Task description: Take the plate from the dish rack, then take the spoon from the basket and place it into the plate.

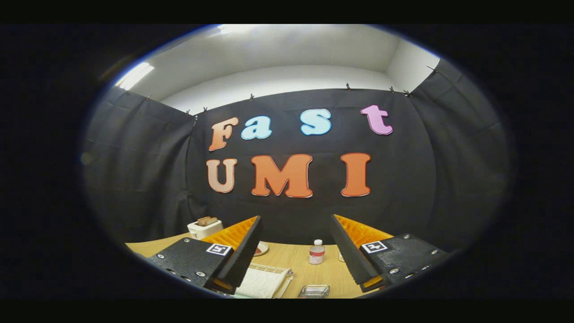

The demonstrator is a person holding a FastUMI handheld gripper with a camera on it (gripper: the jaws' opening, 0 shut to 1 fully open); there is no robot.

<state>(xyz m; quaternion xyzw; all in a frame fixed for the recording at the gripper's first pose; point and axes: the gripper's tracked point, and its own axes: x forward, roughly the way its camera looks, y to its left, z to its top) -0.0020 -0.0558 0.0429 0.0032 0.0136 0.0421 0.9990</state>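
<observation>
Gripper [296, 224] centre frame, fingers spread wide w/ nothing between. Lower centre on the wood table [287, 260]: small bottle [316, 252] between the fingers, white dish rack [262, 281] by the left finger, toaster [205, 227] further left. Plate, spoon: can't make out.

On a wooden table [291, 262] in a black-curtained booth: one white toaster [204, 229] at the far left, with what look like two slices of bread [207, 220] in its slots; one small clear bottle [316, 252] with a white cap, far centre; one white rack or tray [262, 280], near left; one clear glass dish [314, 291], near centre; one small plate [261, 248], half hidden. One gripper [296, 233], its two fingers spread apart and holding nothing.
</observation>
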